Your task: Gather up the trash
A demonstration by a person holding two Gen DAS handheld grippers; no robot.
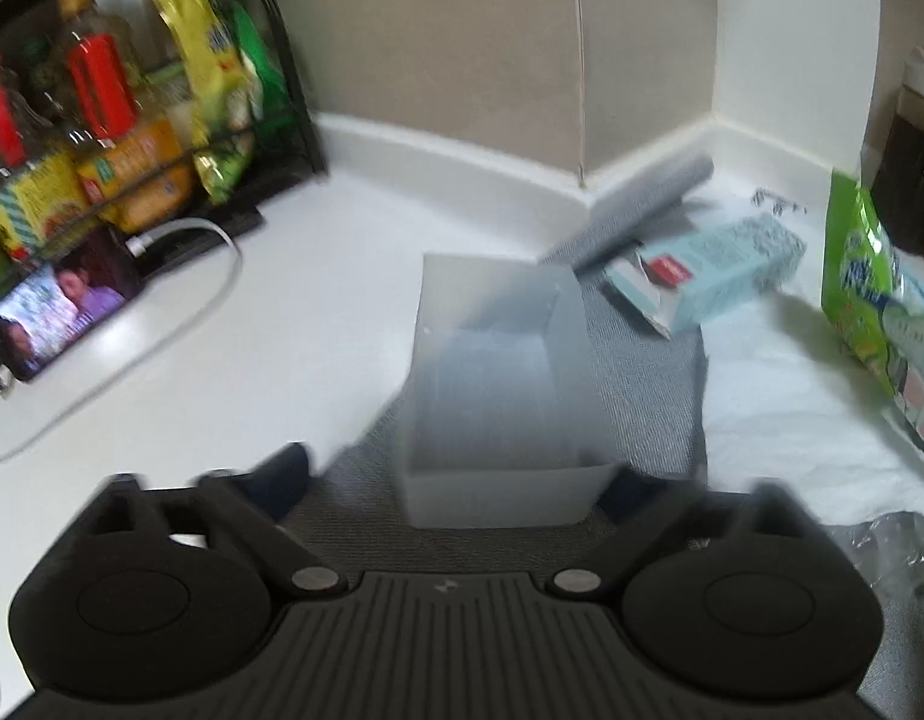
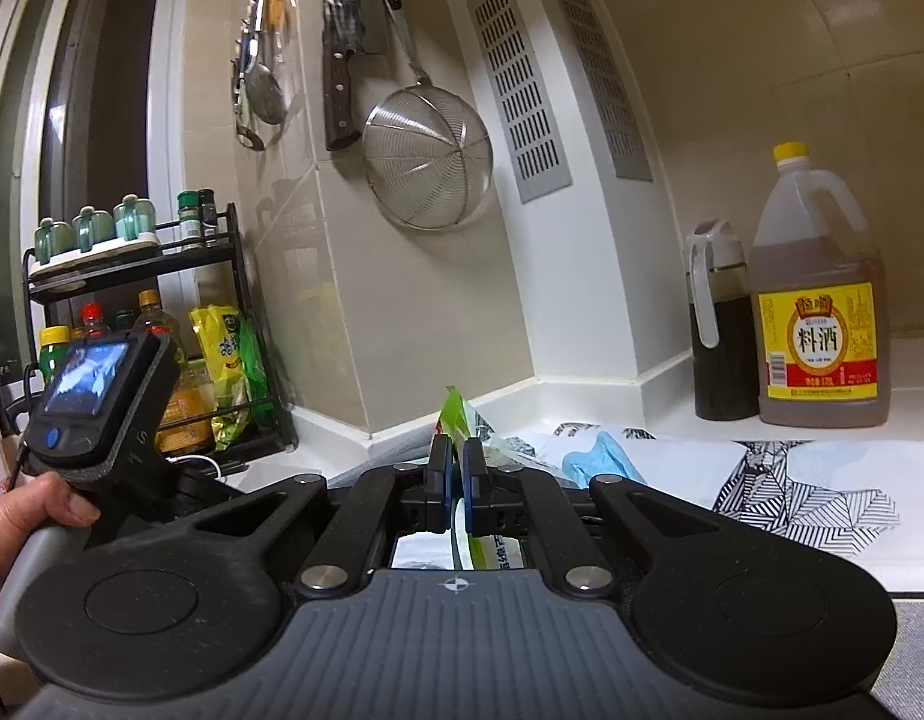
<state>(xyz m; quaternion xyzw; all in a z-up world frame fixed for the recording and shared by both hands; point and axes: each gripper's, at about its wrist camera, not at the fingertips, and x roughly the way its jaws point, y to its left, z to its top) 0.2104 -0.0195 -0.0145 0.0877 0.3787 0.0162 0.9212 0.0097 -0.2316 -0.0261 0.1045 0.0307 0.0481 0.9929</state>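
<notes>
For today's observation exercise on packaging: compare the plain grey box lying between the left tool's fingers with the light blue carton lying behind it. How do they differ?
The grey box is plain, without visible print; the light blue carton is printed, with a red patch.
The grey box looks intact; the light blue carton's near end is torn open.
The grey box points away from the camera; the light blue carton lies slanted.
Both rest on the grey mat.

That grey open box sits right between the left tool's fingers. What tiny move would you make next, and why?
Probably close the left tool on the grey box. The box stands between the spread fingers, near wall towards the camera, and the pads do not seem to press it yet. The right tool is busy, shut on a green snack bag, so the left one must do the lifting.
</notes>
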